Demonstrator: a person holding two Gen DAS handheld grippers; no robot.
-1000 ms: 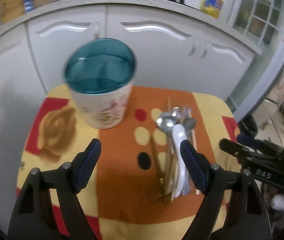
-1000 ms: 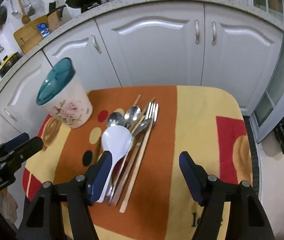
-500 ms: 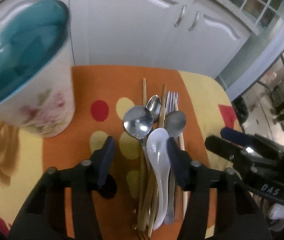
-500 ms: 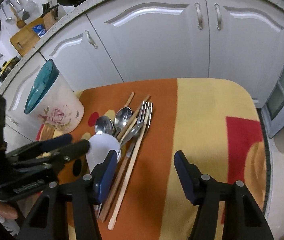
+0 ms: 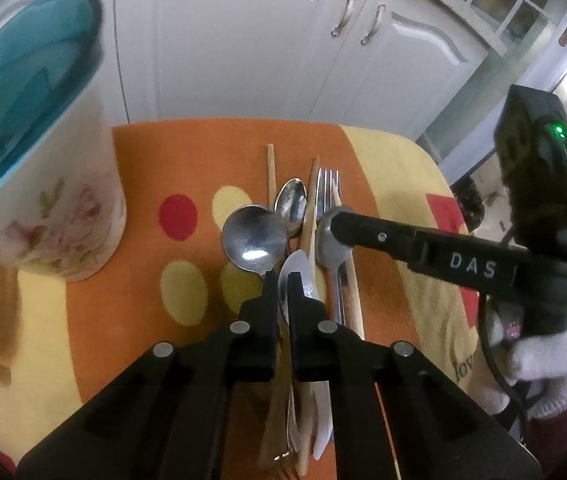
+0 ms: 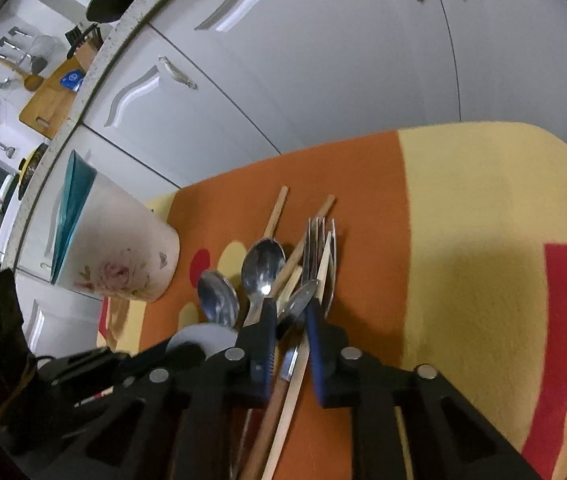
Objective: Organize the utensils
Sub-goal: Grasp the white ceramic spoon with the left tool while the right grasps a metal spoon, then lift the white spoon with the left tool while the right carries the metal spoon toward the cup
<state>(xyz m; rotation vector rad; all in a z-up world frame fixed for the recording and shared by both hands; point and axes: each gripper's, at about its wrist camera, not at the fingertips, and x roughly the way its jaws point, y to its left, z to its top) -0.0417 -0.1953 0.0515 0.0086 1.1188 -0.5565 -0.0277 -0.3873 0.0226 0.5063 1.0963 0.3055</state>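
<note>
The white cabinets [image 5: 243, 60] stand behind everything, and in front of them is the small counter under its orange, yellow and red cloth [image 6: 463, 240], which carries all I work with. At its far left stands the flowered holder [image 5: 43, 216] with its teal top [image 5: 15, 80], upright and well apart from the pile; I judge that is where the utensils are meant to end up, sorted by kind.

The utensils lie in one bundle near the middle of the cloth, handles toward me, so each hand can take one lengthwise. My left tool [image 5: 282, 280] is pressed together on the white ladle-shaped spoon [image 5: 297, 272], pinching it just behind the bowl, where it is narrow enough to hold. My right tool [image 6: 289, 312] is closing, with a small steel spoon [image 6: 299, 300] and what looks like a pale chopstick [image 6: 323, 264] between its blue pads [image 6: 311, 320]; I cannot tell whether they press yet. It may catch more than one piece there.

Beside them lie two larger steel spoons [image 5: 253, 238], a fork [image 5: 328, 188] and brown chopsticks [image 5: 270, 168], all untouched.
</note>
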